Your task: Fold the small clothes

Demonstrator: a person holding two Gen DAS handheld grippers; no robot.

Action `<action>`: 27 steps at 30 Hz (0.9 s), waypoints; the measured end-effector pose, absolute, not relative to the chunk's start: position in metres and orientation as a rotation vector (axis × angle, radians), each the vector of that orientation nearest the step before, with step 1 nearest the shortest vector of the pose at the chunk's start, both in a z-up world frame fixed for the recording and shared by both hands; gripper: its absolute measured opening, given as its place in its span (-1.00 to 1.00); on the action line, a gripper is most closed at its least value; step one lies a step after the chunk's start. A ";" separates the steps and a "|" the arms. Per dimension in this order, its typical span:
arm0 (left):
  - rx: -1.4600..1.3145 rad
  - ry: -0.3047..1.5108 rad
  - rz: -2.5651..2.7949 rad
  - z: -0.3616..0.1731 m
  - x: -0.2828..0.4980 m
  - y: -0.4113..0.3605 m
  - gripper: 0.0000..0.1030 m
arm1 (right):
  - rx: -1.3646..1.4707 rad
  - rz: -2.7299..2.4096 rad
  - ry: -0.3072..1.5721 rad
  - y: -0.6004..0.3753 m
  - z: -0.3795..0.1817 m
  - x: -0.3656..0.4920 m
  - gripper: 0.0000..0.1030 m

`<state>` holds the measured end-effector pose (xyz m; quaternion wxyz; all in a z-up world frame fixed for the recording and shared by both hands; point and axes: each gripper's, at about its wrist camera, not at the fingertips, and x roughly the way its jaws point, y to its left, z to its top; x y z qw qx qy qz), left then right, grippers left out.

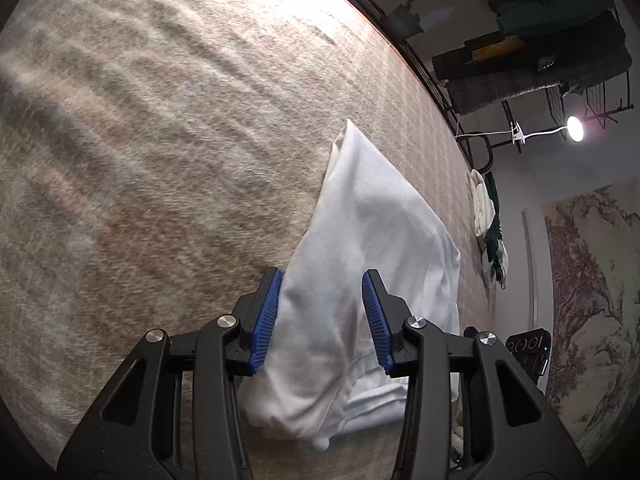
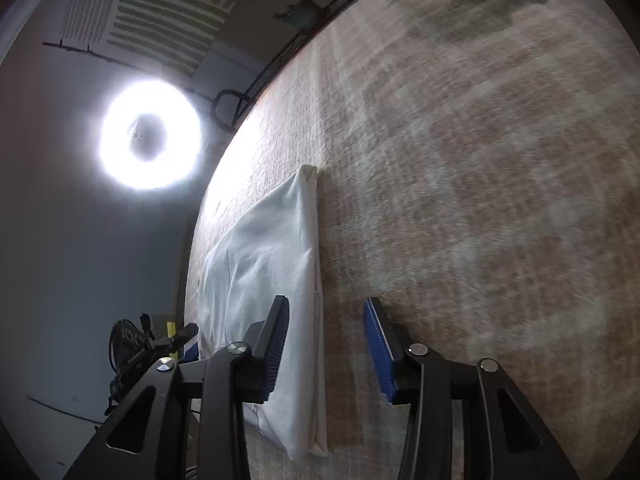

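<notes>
Lying on a beige checked blanket, the folded white garment is flat and creased, with a clothes pile far right. Left gripper and right gripper jaws stand apart, gripping nothing.

I see wide bare tabletop left of the white cloth for passing, while a clothes pile crowds the right edge.
</notes>
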<state>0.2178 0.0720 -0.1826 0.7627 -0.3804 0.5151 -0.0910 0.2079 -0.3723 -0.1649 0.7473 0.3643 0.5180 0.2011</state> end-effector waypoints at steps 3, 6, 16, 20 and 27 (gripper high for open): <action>-0.795 1.115 -0.190 -0.181 0.222 0.065 -0.21 | 0.787 0.453 1.136 -0.363 -0.166 0.215 -0.28; -0.751 1.117 -0.175 -0.180 0.225 0.057 -0.47 | 0.765 0.454 1.135 -0.350 -0.163 0.223 -0.30; -0.556 1.061 -0.144 -0.156 0.221 0.032 -0.82 | 0.485 0.453 1.133 -0.292 -0.135 0.227 -0.87; -0.505 1.026 -0.162 -0.143 0.217 0.023 -0.84 | 0.397 0.456 1.089 -0.277 -0.116 0.222 -0.89; -0.471 0.984 -0.204 -0.121 0.210 0.009 -0.85 | 0.306 0.473 1.044 -0.265 -0.093 0.218 -0.90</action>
